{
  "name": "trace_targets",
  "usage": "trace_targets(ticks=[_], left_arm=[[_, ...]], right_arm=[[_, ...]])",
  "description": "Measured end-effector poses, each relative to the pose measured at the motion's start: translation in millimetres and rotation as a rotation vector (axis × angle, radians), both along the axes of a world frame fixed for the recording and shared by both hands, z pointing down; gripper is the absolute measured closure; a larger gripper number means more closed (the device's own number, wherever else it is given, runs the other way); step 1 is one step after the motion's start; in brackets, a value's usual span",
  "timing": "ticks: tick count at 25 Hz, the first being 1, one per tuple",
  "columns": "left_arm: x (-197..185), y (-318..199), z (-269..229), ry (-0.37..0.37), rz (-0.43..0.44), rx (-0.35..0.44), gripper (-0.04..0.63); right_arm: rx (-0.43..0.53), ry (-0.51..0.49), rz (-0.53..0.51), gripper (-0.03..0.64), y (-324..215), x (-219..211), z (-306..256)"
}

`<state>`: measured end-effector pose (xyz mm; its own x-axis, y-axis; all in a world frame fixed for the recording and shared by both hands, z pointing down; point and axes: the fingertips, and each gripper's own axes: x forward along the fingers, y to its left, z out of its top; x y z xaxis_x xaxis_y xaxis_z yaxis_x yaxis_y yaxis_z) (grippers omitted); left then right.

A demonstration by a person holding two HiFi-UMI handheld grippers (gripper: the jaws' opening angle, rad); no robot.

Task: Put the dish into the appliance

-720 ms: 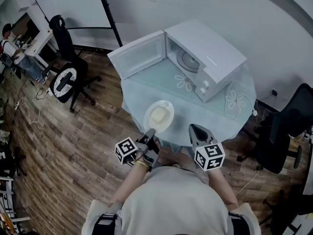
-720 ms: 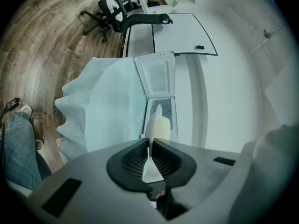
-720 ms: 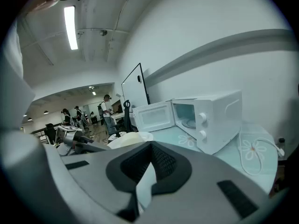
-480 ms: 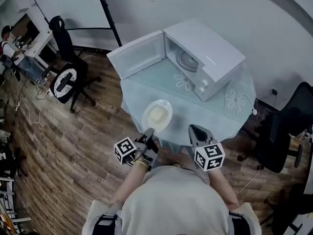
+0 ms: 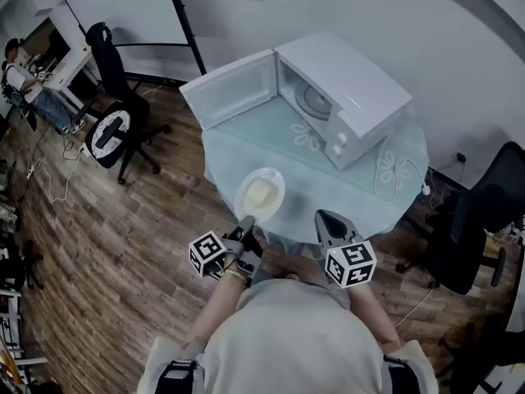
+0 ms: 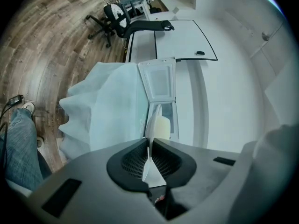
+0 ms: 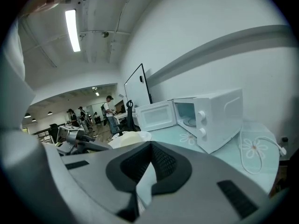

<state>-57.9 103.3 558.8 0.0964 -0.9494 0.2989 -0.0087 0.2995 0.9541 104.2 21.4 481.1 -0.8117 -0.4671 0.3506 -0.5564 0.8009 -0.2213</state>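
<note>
Both grippers sit in front of the open-doored microwave [image 5: 361,84]. Left gripper [image 5: 248,223] clamps the white plate [image 5: 242,196] by its rim farthest from the microwave. Right gripper [image 5: 326,220]: jaws together, empty.

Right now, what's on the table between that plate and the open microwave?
Nothing: in the head view only bare tablecloth lies between the plate and the microwave.
</note>
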Motion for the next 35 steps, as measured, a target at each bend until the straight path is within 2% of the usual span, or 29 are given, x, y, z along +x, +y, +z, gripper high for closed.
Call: trace_targets(ticks=[10, 20, 35], left_arm=[[3.8, 4.9, 5.3, 0.003, -0.055, -0.011, 0.563], [-18.5, -3.4, 10.5, 0.010, -0.093, -0.021, 0.563], [-69.1, -89.4, 11.5, 0.011, 0.005, -0.013, 0.563]], right_arm=[[-0.003, 0.016, -0.030, 0.611, 2.5, 12.5, 5.6], [-0.021, 0.031, -0.054, 0.611, -7.9, -2.0, 12.1], [-0.011, -0.006, 0.005, 0.611, -79.2, -67.0, 1.2]])
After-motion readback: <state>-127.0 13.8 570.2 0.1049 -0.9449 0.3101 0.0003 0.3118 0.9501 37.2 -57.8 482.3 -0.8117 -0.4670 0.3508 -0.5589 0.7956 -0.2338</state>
